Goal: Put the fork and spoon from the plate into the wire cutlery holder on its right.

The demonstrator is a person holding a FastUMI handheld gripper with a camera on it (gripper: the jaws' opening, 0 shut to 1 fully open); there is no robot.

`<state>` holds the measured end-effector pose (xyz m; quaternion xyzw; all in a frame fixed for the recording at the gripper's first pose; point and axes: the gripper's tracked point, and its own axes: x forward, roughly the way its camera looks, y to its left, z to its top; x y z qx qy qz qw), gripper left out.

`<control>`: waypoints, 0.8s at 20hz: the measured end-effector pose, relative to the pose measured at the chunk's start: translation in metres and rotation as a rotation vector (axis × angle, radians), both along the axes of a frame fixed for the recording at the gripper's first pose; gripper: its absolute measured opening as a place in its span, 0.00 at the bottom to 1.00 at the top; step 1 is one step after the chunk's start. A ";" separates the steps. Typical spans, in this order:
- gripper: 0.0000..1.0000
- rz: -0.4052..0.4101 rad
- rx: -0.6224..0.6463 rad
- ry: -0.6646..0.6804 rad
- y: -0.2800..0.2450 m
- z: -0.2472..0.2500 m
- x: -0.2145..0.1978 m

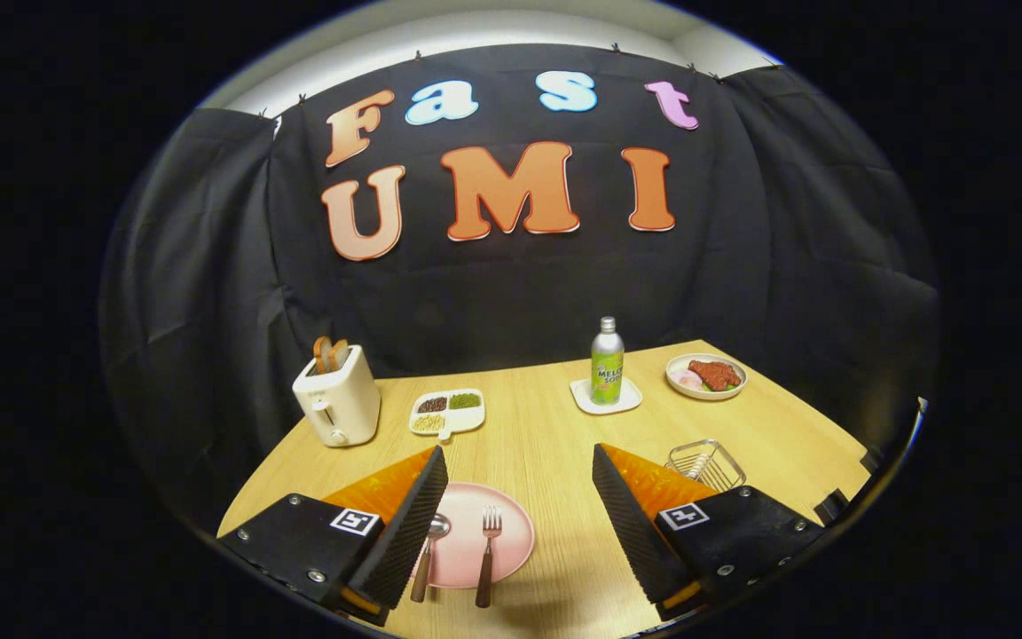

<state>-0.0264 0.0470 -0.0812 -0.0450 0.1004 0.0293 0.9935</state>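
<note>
A pink plate (511, 532) lies on the wooden table between my fingers, nearer the left one. On it rest a fork (487, 555) and a spoon (429, 552), both with brown handles pointing toward me. The spoon lies right beside the left finger (409, 524). The wire cutlery holder (706, 463) stands to the right of the plate, just beyond the right finger (631, 519), and looks empty. My gripper (520, 461) hovers above the table, open wide, holding nothing.
Further back stand a cream toaster (338, 399) with bread slices, a white divided dish (447, 413) of grains, a green soda bottle (607, 364) on a white coaster, and a plate of food (706, 375) at the far right.
</note>
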 end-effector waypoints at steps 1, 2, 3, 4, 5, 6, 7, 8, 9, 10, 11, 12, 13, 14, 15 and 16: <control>0.98 0.014 -0.013 0.034 0.006 -0.012 0.000; 0.98 0.023 -0.036 0.075 0.010 -0.027 0.001; 0.99 0.034 -0.064 0.119 0.013 -0.043 0.002; 0.99 0.040 -0.093 0.163 0.015 -0.060 0.003; 0.99 0.046 -0.116 0.207 0.016 -0.074 0.003; 0.98 0.051 -0.134 0.249 0.017 -0.087 0.003; 0.95 0.052 -0.148 0.291 0.018 -0.100 0.004; 0.92 0.053 -0.165 0.336 0.018 -0.112 0.005; 0.87 0.051 -0.182 0.375 0.019 -0.124 0.006; 0.84 0.051 -0.197 0.405 0.020 -0.135 0.008; 0.77 0.055 -0.210 0.435 0.020 -0.144 0.010; 0.75 0.058 -0.221 0.461 0.022 -0.152 0.010; 0.70 0.055 -0.232 0.483 0.022 -0.158 0.011; 0.65 0.053 -0.239 0.495 0.022 -0.160 0.011; 0.60 0.048 -0.240 0.505 0.023 -0.163 0.012; 0.57 0.045 -0.238 0.515 0.023 -0.167 0.013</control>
